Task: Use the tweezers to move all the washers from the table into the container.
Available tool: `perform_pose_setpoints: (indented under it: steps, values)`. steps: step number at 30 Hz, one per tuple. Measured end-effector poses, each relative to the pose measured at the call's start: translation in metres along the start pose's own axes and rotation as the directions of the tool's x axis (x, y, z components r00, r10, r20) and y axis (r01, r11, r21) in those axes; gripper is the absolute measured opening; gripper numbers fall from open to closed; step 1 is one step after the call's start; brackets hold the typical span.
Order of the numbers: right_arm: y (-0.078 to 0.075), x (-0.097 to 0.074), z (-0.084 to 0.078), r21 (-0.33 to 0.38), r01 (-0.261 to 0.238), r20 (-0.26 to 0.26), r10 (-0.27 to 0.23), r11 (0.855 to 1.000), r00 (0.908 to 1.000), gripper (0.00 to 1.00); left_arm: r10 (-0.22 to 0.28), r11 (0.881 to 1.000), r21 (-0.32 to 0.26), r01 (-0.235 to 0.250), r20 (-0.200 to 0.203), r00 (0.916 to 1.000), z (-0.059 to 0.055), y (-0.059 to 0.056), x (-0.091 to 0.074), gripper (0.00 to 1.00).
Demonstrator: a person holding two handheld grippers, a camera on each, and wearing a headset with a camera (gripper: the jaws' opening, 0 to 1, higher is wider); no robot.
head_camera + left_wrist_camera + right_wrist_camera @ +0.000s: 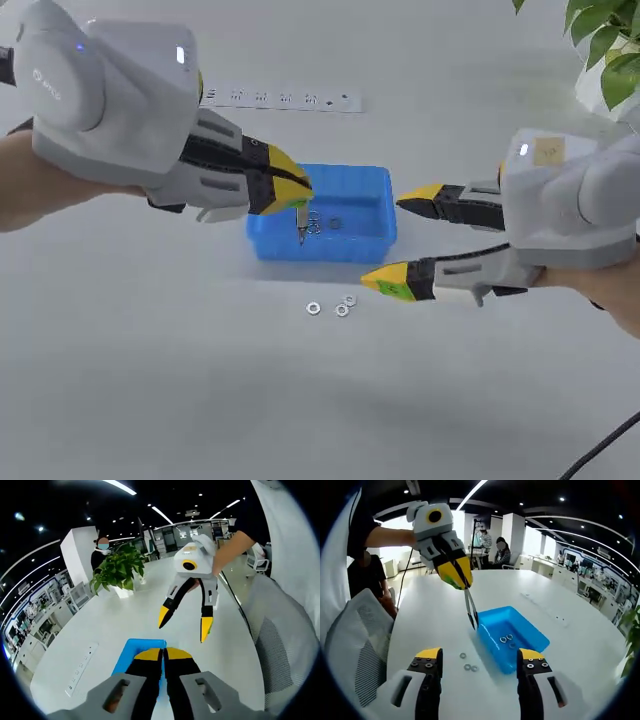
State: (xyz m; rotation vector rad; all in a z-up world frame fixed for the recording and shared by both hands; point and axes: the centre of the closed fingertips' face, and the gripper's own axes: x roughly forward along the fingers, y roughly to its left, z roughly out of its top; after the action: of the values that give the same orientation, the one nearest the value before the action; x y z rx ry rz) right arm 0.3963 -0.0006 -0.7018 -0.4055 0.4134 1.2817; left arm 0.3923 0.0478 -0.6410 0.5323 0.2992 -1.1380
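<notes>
My left gripper (296, 190) is shut on metal tweezers (301, 226), which point down over the near left part of the blue container (372, 188). In the right gripper view the left gripper (458, 578) holds the tweezers (471, 609) with their tips at the container's (527, 630) near corner. I cannot tell if the tips hold a washer. A few washers (316, 223) lie inside the container. Three washers (341, 309) lie on the table in front of it, also seen as washers (468, 666) between my jaws. My right gripper (402, 240) stands open beside the container's right end, holding nothing.
A white power strip (280, 98) lies behind the container. A potted plant (605, 50) stands at the far right corner. A black cable (600, 450) runs at the near right. An office chair (355, 640) and people stand beyond the table's edge.
</notes>
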Motion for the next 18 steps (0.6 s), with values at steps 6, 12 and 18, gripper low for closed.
perform_pose_setpoints:
  steps: [6,12,18]
  values:
    - [0.025,-0.008,-0.017,0.036,-0.013,-0.003,0.013,0.999,0.9999,0.65,-0.023,1.000,-0.018,0.022,-0.006,0.9997,-0.009,-0.021,0.005,0.05]
    - [0.041,-0.017,-0.034,0.078,-0.006,-0.006,0.006,0.997,1.0000,0.68,-0.022,0.999,-0.046,0.022,-0.007,0.9997,-0.015,-0.031,0.008,0.05]
    - [0.051,-0.023,-0.045,0.097,-0.011,-0.016,0.013,0.995,0.9998,0.80,-0.019,0.999,-0.043,0.020,0.005,0.9998,-0.019,-0.041,0.012,0.05]
